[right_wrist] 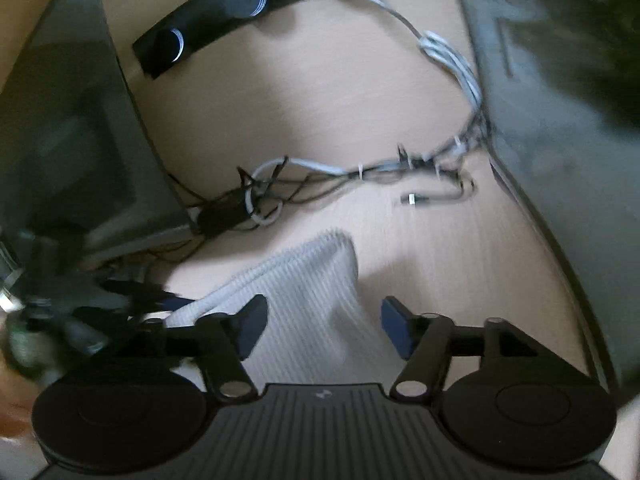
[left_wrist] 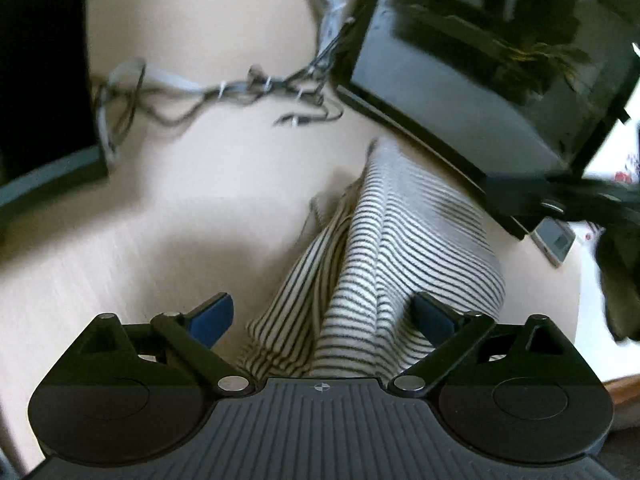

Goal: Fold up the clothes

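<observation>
A white garment with thin dark stripes [left_wrist: 384, 248] lies bunched on the light wooden desk [left_wrist: 200, 208]. My left gripper [left_wrist: 324, 316] is open, its blue pads either side of the garment's near end, above it. In the right wrist view the same garment [right_wrist: 312, 292] shows blurred and pale, with a folded edge pointing away. My right gripper [right_wrist: 324, 328] is open, its pads spread either side of the cloth. The other gripper shows as a dark blur at the left edge [right_wrist: 60, 320].
A monitor [left_wrist: 488, 80] stands at the right and another [left_wrist: 40, 80] at the left. A tangle of cables [left_wrist: 240, 92] lies between them. A black speaker bar [right_wrist: 224, 20] sits far back. A small device [left_wrist: 556, 240] lies by the right monitor's base.
</observation>
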`<move>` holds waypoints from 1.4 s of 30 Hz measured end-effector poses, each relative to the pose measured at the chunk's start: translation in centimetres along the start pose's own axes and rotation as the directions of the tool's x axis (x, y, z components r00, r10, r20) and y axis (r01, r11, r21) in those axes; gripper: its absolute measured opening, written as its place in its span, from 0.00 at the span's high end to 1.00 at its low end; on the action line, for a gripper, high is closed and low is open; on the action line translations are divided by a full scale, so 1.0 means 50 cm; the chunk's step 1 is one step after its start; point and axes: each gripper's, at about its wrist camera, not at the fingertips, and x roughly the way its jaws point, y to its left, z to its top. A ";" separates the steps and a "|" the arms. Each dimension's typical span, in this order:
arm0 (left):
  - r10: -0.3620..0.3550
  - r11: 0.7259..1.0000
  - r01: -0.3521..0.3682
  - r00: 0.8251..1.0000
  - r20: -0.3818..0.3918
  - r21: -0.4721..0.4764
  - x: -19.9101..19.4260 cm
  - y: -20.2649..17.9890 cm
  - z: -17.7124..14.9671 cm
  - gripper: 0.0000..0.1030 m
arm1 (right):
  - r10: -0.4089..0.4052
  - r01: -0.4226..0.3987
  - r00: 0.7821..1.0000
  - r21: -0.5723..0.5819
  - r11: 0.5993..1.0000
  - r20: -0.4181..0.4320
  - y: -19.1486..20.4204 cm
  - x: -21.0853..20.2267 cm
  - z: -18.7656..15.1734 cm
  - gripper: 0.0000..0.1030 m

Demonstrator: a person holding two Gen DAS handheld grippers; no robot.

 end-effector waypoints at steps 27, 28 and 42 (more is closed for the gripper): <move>-0.256 0.961 0.260 0.965 0.049 -0.091 -0.039 -0.132 -0.092 0.04 | -0.187 0.190 0.981 -0.377 0.907 0.045 0.042 0.055 0.031 0.40; -0.230 0.964 0.237 0.971 0.067 -0.121 -0.051 -0.114 -0.094 0.04 | -0.168 0.176 0.984 -0.416 0.892 0.056 0.062 0.046 0.017 0.39; -0.023 0.936 0.051 0.996 0.084 -0.350 -0.087 -0.013 -0.109 0.35 | -0.152 0.126 0.988 -0.678 0.724 0.021 0.126 0.073 -0.107 0.67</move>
